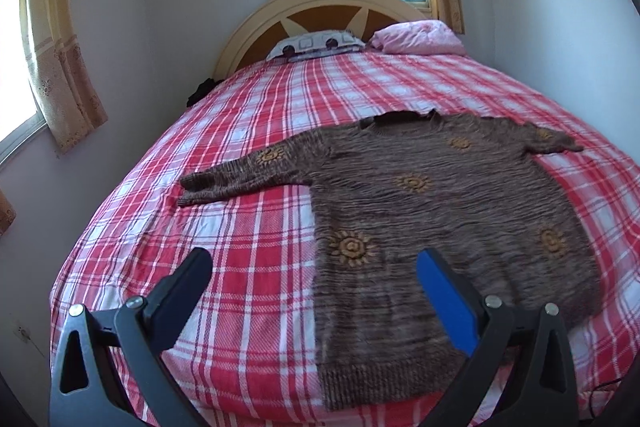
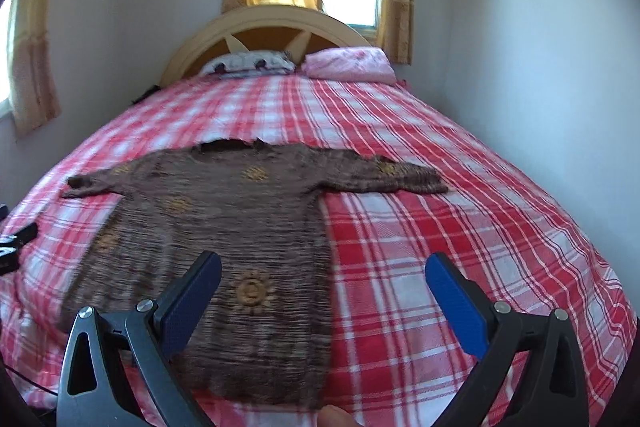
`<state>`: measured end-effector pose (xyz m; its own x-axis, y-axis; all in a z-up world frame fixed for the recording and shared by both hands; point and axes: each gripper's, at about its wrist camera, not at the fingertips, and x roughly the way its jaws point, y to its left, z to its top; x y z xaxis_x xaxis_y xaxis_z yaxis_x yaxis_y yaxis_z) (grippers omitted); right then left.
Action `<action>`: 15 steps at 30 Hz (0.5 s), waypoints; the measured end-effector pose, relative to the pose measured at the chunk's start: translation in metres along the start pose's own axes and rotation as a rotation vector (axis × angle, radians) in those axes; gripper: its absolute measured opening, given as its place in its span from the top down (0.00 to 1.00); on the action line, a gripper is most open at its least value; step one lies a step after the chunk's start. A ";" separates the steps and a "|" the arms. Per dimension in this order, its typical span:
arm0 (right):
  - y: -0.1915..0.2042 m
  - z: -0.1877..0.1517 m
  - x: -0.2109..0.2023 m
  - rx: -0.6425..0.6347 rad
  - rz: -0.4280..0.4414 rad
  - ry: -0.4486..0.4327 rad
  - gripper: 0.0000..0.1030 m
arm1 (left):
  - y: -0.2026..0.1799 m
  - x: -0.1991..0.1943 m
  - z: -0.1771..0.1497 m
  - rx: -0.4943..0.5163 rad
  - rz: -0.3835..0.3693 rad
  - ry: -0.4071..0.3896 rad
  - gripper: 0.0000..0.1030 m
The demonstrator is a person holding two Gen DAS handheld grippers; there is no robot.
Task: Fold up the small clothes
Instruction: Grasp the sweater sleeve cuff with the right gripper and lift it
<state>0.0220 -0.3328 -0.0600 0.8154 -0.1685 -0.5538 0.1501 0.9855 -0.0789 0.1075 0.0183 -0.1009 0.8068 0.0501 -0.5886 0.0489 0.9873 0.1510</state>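
**Sweater spread flat on the bed, both claws wide and empty**

A brown knit sweater (image 1: 432,203) with orange sun motifs lies flat on the bed (image 1: 248,235), front up, both sleeves stretched out to the sides, collar toward the headboard (image 1: 320,11). No container is in sight; the bed's red plaid sheet carries the sweater alone, with two pillows (image 1: 416,39) at the head.

The left claw (image 1: 316,279) hovers wide above the sweater's lower left edge, holding nothing. The right claw (image 2: 324,283) hangs wide over the lower right edge, also empty.

The left wrist view shows a side window (image 1: 12,67) with its curtain and a dark item at the bed's far left edge. The right wrist view alone shows part of the left claw at its left border, and a fingertip (image 2: 334,417) at the bottom.
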 end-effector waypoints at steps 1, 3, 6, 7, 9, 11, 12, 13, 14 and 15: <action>-0.007 0.001 0.013 0.000 -0.015 0.021 0.01 | 0.002 0.010 0.001 -0.001 0.007 0.005 0.00; -0.022 0.003 0.038 0.006 -0.031 0.048 0.01 | 0.007 0.036 0.006 -0.007 0.011 0.020 0.00; -0.050 0.012 0.074 0.048 -0.063 0.090 0.01 | 0.013 0.066 0.014 -0.023 0.038 0.040 0.00; -0.063 0.015 0.087 0.079 -0.067 0.100 0.01 | 0.014 0.076 0.017 -0.026 0.049 0.042 0.00; -0.085 0.020 0.108 0.141 -0.070 0.116 0.01 | 0.018 0.098 0.022 -0.028 0.083 0.057 0.00; -0.105 0.025 0.125 0.205 -0.070 0.129 0.01 | 0.024 0.121 0.028 -0.033 0.111 0.069 0.00; -0.113 0.027 0.132 0.227 -0.070 0.133 0.01 | 0.027 0.132 0.031 -0.036 0.128 0.085 0.00; -0.122 0.030 0.142 0.245 -0.068 0.139 0.01 | 0.028 0.137 0.032 -0.040 0.132 0.091 0.00; -0.125 0.032 0.151 0.254 -0.064 0.145 0.01 | 0.031 0.145 0.035 -0.045 0.138 0.096 0.00; -0.130 0.034 0.158 0.263 -0.065 0.152 0.02 | 0.032 0.151 0.037 -0.045 0.145 0.098 0.00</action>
<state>0.1501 -0.4879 -0.1087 0.7098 -0.2064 -0.6735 0.3546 0.9308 0.0885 0.2528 0.0516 -0.1556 0.7423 0.2051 -0.6379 -0.0925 0.9743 0.2056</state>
